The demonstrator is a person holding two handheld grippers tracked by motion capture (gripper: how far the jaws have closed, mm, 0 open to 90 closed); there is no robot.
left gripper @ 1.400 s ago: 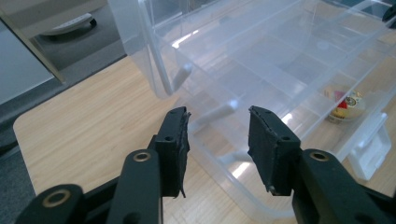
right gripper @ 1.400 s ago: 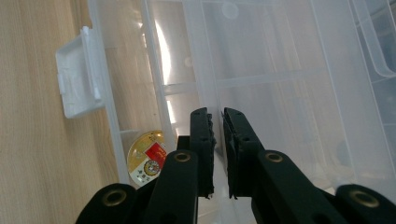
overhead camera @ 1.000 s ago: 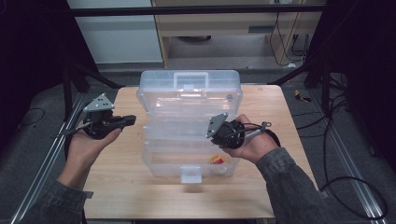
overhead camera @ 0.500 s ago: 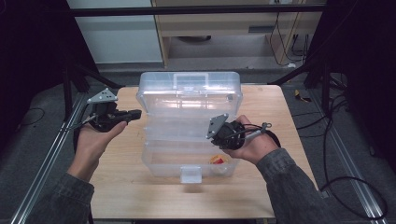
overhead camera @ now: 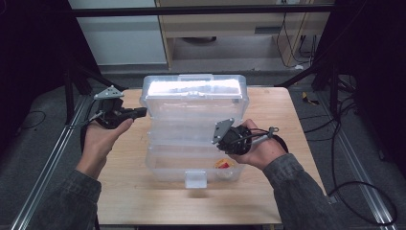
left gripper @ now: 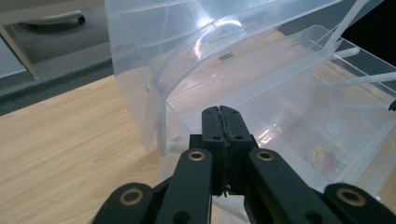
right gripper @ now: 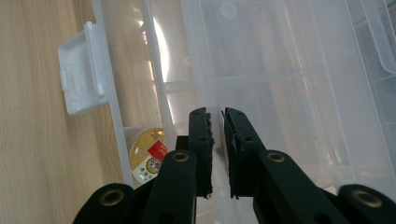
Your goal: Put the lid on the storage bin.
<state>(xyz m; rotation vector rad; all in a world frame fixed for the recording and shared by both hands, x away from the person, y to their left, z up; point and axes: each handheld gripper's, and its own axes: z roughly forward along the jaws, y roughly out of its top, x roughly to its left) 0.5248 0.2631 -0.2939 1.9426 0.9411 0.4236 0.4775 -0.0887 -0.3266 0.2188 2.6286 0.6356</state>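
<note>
A clear plastic compartment box (overhead camera: 191, 115) stands open on the wooden table (overhead camera: 124, 158), its lid (overhead camera: 194, 93) raised at the back. A round gold and red badge (overhead camera: 224, 164) lies in a front compartment; it is the same badge (right gripper: 148, 156) (left gripper: 327, 156) in both gripper views. My left gripper (overhead camera: 142, 111) is shut and empty, its tips (left gripper: 224, 116) close to the lid's left edge (left gripper: 154, 93). My right gripper (overhead camera: 223, 142) hangs over the box's middle. Its jaws (right gripper: 217, 116) are nearly together with a thin clear inner wall (right gripper: 201, 56) running between them.
The box's front latch (overhead camera: 195, 179) points toward the near table edge, and it shows as a white tab (right gripper: 81, 74) in the right gripper view. Bare wood lies left and right of the box. Dark stands and cables surround the table.
My left hand has moved right, bringing its shut gripper closer to the lid's left side. The right hand and the box have stayed put.
</note>
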